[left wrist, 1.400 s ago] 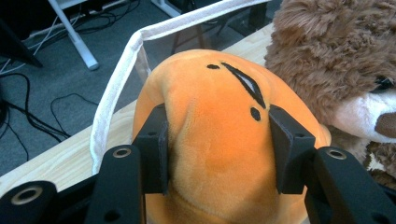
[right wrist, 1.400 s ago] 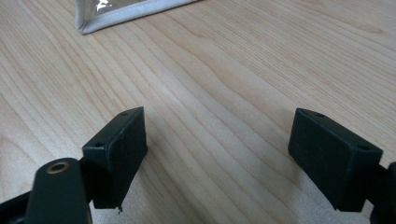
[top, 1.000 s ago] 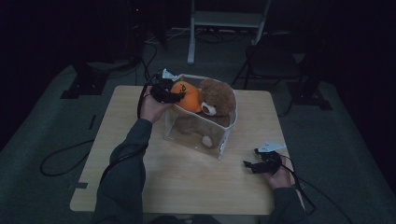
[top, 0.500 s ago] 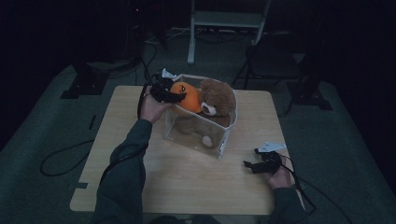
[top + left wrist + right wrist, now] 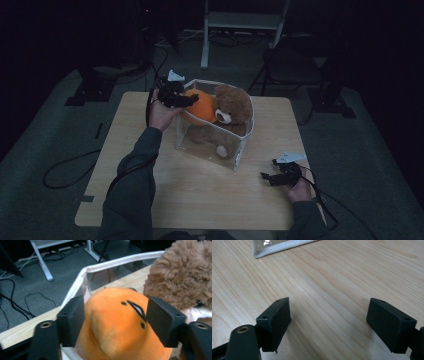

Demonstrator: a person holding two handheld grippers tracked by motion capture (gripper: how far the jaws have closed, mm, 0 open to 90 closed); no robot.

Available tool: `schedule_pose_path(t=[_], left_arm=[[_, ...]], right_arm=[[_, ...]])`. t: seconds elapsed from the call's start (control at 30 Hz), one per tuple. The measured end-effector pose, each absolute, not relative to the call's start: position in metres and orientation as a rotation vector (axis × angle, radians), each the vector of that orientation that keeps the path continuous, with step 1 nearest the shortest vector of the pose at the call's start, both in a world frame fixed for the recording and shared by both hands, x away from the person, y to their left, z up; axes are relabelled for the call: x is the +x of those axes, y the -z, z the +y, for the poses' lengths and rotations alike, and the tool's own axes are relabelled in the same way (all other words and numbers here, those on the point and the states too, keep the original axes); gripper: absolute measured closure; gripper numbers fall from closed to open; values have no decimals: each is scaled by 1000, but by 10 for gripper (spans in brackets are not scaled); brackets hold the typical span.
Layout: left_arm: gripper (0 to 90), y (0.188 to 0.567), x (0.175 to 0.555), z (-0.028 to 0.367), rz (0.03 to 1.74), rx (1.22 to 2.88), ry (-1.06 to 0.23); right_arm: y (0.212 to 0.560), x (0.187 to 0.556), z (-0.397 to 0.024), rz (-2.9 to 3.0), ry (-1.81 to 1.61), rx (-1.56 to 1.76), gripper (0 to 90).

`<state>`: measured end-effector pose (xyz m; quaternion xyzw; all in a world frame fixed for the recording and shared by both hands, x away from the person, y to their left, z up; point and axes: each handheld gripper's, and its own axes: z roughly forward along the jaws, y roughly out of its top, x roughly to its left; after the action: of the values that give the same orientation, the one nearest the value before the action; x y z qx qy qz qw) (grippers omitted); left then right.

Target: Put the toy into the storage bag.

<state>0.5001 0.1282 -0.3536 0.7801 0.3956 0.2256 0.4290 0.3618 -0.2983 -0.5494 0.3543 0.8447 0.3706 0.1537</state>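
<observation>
Two plush toys crowd the clear bin (image 5: 240, 145): the left gripper (image 5: 115, 317), its jaws just widened around the orange plush (image 5: 117, 332), flanks it beside the teddy bear (image 5: 234, 105). Perched high, the orange toy could roll out over the rim. The right gripper (image 5: 328, 322) rests wide open, empty, on the wooden table (image 5: 332, 277).

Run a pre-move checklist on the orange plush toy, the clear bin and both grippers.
1. Orange plush toy between the left gripper jaws, which have just been opening: ok.
2. Jaws free of the toy: cannot tell; they sit close at its sides.
3. Toy inside the clear bin, beside the brown teddy bear: ok.
4. Right gripper open, nothing between its jaws: ok.
5. Right gripper over bare table, apart from the bin: ok.
</observation>
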Motion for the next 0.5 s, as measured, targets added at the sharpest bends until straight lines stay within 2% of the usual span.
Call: schedule_pose_path(t=[0.27,0.5], left_arm=[[611,355,497,128,965,1962,-600],[678,363,497,130,963,2013,-575]], right_arm=[[549,362,-298,2422,-1062,1015,186],[549,362,-298,2422,-1063,1016,186]])
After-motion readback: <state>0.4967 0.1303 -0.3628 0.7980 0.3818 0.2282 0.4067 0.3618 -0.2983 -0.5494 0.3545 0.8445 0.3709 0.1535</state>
